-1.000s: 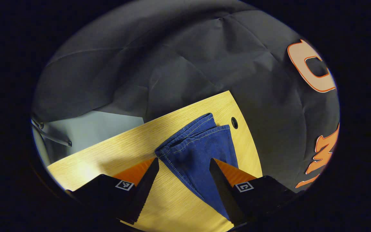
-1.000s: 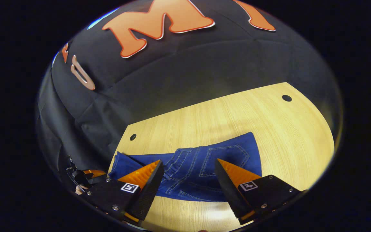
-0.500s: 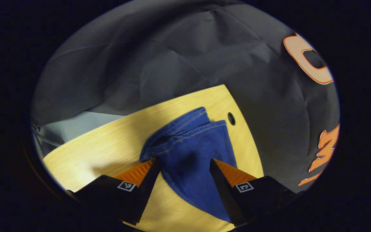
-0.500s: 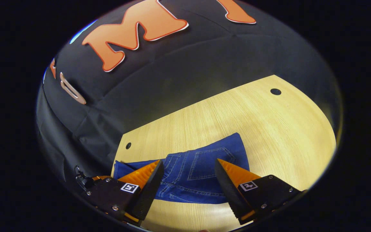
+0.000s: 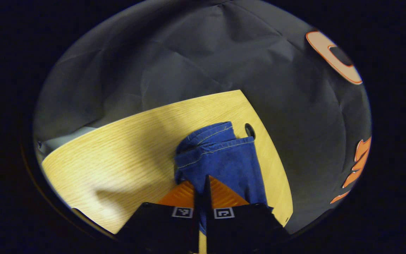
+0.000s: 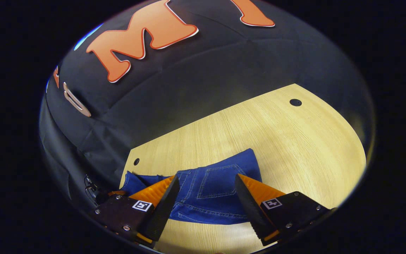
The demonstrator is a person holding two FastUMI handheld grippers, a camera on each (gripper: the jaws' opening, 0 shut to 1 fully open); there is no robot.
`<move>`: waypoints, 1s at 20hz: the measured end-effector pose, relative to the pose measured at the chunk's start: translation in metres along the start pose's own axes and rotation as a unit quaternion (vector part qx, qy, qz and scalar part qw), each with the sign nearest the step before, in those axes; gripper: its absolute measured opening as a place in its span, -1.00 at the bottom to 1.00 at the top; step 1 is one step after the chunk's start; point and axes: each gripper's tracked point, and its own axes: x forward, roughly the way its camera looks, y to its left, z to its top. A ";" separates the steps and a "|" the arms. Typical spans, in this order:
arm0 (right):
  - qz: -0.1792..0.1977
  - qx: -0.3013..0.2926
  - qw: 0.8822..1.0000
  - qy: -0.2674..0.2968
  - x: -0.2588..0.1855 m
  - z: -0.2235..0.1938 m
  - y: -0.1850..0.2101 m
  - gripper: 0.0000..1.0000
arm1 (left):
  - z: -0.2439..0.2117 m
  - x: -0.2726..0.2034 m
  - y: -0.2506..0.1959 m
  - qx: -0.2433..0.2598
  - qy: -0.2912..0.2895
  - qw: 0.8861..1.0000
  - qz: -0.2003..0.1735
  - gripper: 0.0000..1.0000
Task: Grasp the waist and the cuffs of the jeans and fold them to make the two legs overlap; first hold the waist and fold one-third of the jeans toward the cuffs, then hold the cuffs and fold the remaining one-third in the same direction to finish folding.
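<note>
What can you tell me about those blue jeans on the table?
The jeans are dark blue denim with pale stitching, lying on a light wooden table. In the right gripper view the seat faces up, showing a back pocket, with the right tongs open above it. In the left gripper view the two cuffs lie stacked near a hole in the table, and the left tongs are closed on the leg fabric.

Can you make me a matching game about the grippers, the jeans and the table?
Things:
1. left hand-held gripper
2. right hand-held gripper
3. jeans
4. table

States:
A. light wood with small round holes
B. fingers wide apart, above the back pocket
C. blue, lying on the table
D. fingers closed together on the blue cloth

Pairs: 1-D, 2-B, 3-C, 4-A
</note>
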 end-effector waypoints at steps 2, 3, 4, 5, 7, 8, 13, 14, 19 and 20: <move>-0.002 -0.002 1.000 -0.001 -0.001 0.002 -0.003 0.95 | 0.002 -0.011 -0.006 0.032 -0.007 0.999 0.021 -0.84; -0.002 -0.004 1.000 -0.003 -0.003 0.004 -0.004 0.95 | 0.006 -0.022 -0.014 0.048 -0.015 0.998 0.023 -0.84; -0.001 -0.003 1.000 -0.005 -0.003 0.007 -0.005 0.95 | 0.011 -0.035 -0.027 0.065 -0.027 0.997 0.018 -0.84; 0.001 -0.002 1.000 -0.007 -0.005 0.010 -0.007 0.95 | 0.019 -0.051 -0.041 0.082 -0.042 0.996 0.008 -0.87; 0.008 0.002 1.000 -0.015 -0.014 0.013 -0.016 0.95 | 0.028 -0.090 -0.075 0.114 -0.069 0.991 -0.013 -0.85; 0.010 0.004 1.000 -0.019 -0.019 0.017 -0.019 0.95 | 0.029 -0.107 -0.091 0.130 -0.082 0.988 -0.024 -0.85; 0.019 0.009 0.999 -0.048 -0.038 0.044 -0.035 0.95 | 0.012 -0.177 -0.181 0.207 -0.129 0.966 -0.092 -0.86; 0.022 0.011 0.998 -0.053 -0.043 0.049 -0.040 0.95 | 0.004 -0.188 -0.198 0.227 -0.134 0.959 -0.103 -0.86; 0.027 0.024 0.997 -0.072 -0.070 0.063 -0.070 0.95 | -0.055 -0.223 -0.285 0.335 -0.134 0.922 -0.142 -0.86; 0.027 0.029 0.996 -0.074 -0.075 0.064 -0.079 0.94 | -0.070 -0.223 -0.301 0.353 -0.131 0.915 -0.147 -0.86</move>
